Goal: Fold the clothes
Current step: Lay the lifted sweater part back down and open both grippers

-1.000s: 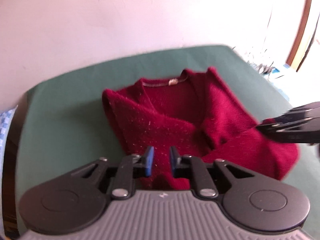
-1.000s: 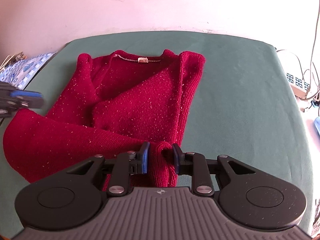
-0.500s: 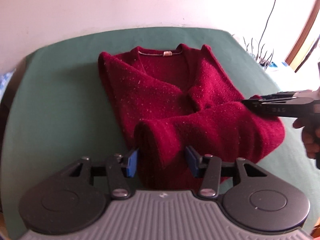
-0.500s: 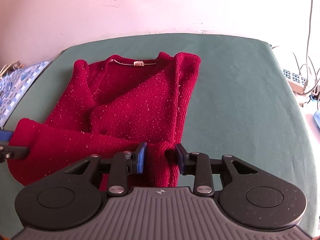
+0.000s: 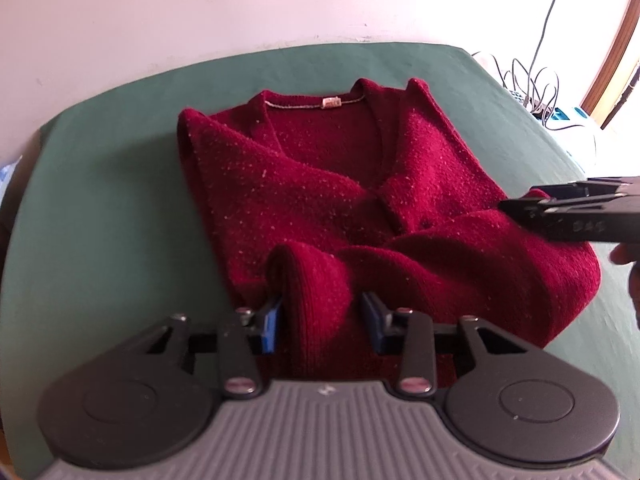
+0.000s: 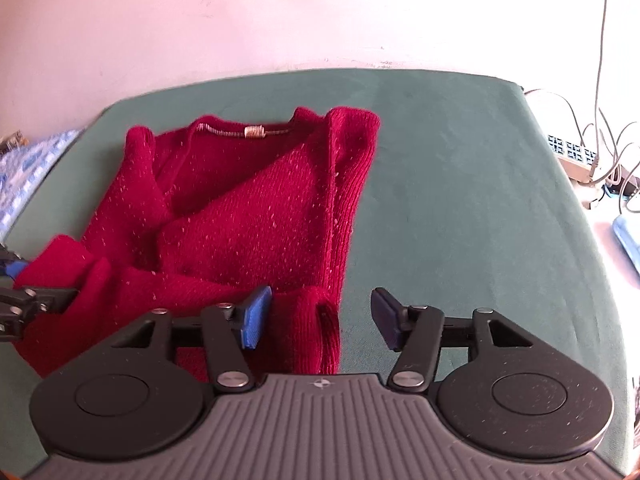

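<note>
Red cardigan (image 5: 360, 200) lies part-folded on the green table (image 5: 100, 200), near hem doubled back. Both grippers' fingers stand wide, left gripper (image 5: 320, 320) and right gripper (image 6: 316, 318) straddling the hem roll. I'd back out level, no snagging.

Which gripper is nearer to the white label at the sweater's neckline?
Neither clearly. The left gripper and right gripper both sit open at the sweater's near hem, left and right corners, with the white label at the far edge, roughly between them.

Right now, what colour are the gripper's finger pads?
Blue; the right gripper's finger pads show it best in the right wrist view.
</note>
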Tool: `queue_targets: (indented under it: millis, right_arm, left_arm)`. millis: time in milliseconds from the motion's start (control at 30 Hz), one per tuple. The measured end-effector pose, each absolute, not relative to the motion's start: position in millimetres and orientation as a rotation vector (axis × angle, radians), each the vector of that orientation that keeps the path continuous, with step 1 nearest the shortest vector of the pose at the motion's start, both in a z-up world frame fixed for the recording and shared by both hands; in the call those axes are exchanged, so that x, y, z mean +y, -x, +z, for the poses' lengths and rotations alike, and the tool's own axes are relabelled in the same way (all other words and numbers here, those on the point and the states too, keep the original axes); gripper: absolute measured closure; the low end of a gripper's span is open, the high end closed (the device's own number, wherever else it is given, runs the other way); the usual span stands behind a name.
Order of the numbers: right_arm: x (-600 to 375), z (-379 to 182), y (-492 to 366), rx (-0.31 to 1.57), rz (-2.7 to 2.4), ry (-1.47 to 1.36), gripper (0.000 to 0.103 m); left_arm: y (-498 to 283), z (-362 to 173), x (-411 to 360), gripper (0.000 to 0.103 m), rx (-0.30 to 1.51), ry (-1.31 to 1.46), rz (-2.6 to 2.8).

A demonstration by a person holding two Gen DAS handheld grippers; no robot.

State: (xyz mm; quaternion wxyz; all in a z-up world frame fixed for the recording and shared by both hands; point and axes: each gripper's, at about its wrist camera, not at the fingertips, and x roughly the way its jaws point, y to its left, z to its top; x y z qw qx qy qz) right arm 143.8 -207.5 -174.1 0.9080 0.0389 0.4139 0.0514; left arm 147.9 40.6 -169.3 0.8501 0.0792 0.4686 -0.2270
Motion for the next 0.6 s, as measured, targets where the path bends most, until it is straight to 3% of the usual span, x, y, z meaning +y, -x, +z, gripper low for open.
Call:
queue_targets:
  millis: [233,367,600]
  right_arm:
    - [-218,-146,-122,0.824,0.149,-0.121,0.046]
    - [-219,-139,-115,0.808,0.133,-0.149,0.037]
    - [-209,-143,-117,0.807,0.158,-0.16,0.037]
  left_arm:
    - [-147,-170,41,0.062,0.98,-0.169,-0.477]
    - [-147,-171,44,0.059,0.977,-0.153,-0.471]
    - [-143,-170,44,0.06,0.956,-0.165,-0.474]
